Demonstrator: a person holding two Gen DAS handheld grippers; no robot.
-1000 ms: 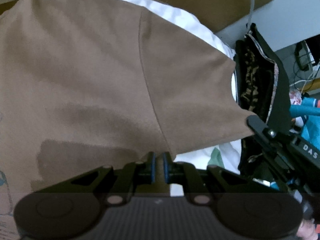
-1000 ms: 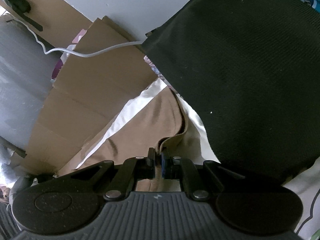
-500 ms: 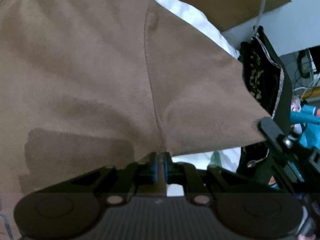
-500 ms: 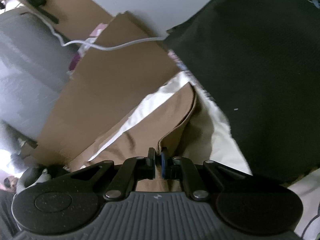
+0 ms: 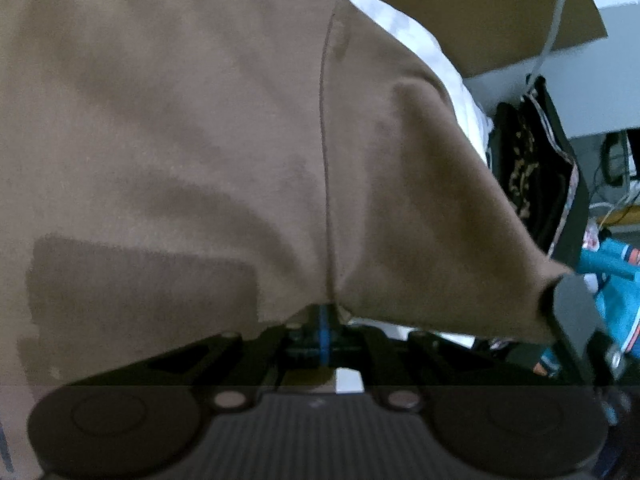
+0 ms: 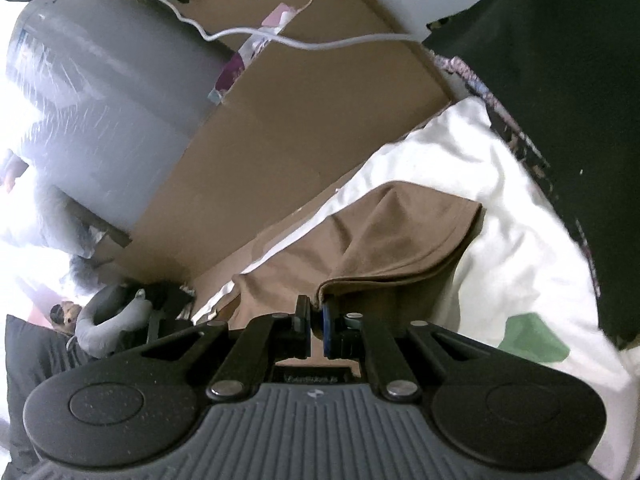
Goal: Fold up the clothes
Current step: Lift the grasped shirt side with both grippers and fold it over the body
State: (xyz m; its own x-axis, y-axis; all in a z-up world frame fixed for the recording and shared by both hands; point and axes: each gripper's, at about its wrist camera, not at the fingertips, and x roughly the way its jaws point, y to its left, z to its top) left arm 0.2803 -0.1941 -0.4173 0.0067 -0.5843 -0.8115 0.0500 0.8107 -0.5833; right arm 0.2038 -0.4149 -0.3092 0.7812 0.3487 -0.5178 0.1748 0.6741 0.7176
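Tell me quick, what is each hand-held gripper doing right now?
Left hand-held gripper: closed, pinching the brown shirt at its seam.
Right hand-held gripper: closed, holding the brown shirt's sleeve edge.

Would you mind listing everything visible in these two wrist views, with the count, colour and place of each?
brown shirt: one, brown, spread across the left view, its edge pinched in both grippers
white bedding: one, white with a green patch, under the shirt
black garment: one, black with a patterned edge, right of the bedding
cardboard: several flat sheets, brown, behind the bedding
white cable: one, white, draped across the cardboard
teal garment: one, teal, far right of the left view
left gripper: one, black with blue pads, shut on the shirt near its seam
right gripper: one, black with blue pads, shut on the shirt's folded edge
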